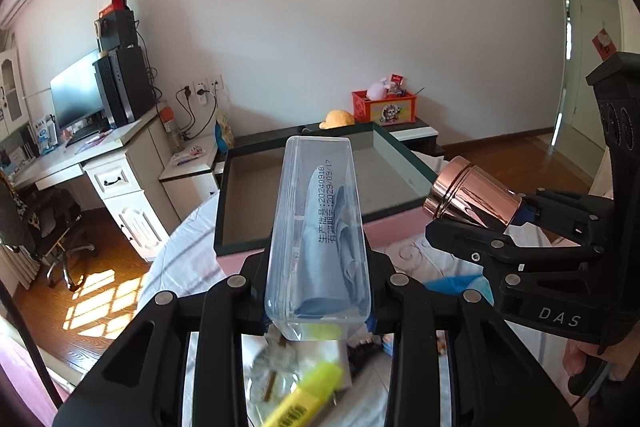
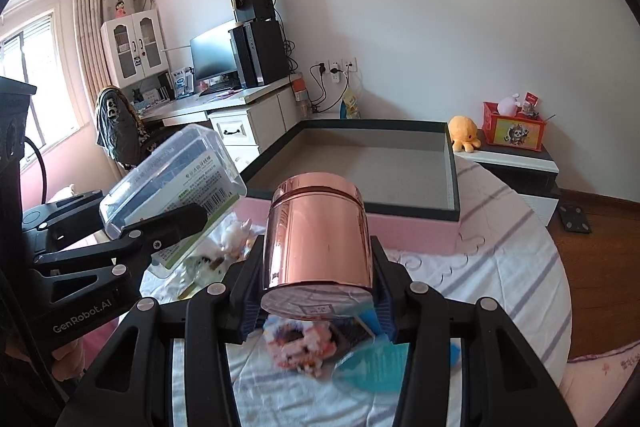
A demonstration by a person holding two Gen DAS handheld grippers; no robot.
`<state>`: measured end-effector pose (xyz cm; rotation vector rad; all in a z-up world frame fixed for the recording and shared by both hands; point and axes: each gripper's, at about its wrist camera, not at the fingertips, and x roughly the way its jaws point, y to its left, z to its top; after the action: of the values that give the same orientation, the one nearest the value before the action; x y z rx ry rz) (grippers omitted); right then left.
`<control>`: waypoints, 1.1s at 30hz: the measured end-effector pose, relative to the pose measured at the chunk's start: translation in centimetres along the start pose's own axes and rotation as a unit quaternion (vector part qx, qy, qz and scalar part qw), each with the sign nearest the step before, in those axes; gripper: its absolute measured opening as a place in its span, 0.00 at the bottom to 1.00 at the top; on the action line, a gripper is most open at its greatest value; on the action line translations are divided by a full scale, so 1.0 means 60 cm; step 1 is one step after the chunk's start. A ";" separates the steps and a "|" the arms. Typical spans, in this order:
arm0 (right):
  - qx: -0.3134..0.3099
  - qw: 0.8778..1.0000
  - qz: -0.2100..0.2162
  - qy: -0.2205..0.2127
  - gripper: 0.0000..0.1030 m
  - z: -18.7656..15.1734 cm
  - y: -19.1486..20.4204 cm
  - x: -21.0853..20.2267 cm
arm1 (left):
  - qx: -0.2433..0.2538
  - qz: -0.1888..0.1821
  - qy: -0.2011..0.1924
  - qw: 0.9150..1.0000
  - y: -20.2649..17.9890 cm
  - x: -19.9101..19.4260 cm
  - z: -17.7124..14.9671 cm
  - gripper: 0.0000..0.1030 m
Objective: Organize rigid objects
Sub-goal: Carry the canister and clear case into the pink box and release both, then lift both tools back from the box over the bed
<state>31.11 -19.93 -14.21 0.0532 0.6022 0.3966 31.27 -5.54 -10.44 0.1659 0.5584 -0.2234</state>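
My left gripper (image 1: 318,291) is shut on a clear plastic box (image 1: 318,227) with a blue cloth inside, held up above the bed. The same box (image 2: 172,179) shows at the left of the right wrist view, clamped in that gripper (image 2: 160,227). My right gripper (image 2: 316,287) is shut on a shiny rose-gold tin (image 2: 320,235), its pads pressing both sides. In the left wrist view the tin (image 1: 472,193) sits to the right in the other gripper (image 1: 492,227). A dark-rimmed shallow tray (image 1: 304,187) (image 2: 452,163) lies ahead on a pink base.
Loose items lie on the striped bedsheet below: a yellow highlighter (image 1: 308,395), a pink-and-white toy (image 2: 304,343), a blue packet (image 2: 372,363). A desk with monitor (image 1: 76,99) stands left. A side table holds an orange box (image 2: 514,127) and a yellow plush (image 2: 464,133).
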 end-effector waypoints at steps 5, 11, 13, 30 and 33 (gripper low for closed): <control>-0.001 1.000 -0.011 0.028 0.46 0.067 -0.023 0.079 | -0.005 0.029 0.030 0.999 0.032 0.107 0.063 0.31; 0.006 0.996 -0.022 0.081 0.47 0.108 -0.044 0.179 | -0.016 0.028 0.088 0.996 0.063 0.225 0.090 0.31; 0.009 0.994 -0.032 0.103 0.47 0.109 -0.053 0.213 | -0.020 0.030 0.109 0.993 0.070 0.256 0.086 0.31; 0.045 0.992 -0.051 0.104 0.68 0.106 -0.063 0.187 | -0.039 0.036 0.074 0.996 0.076 0.199 0.062 0.79; 0.036 0.996 -0.061 0.058 0.81 0.112 -0.041 0.115 | -0.050 0.039 0.031 0.997 0.084 0.119 0.062 0.90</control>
<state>40.93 -19.16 -12.77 0.0632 0.7299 0.2600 40.34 -2.70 -10.72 0.0966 0.6222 -0.1141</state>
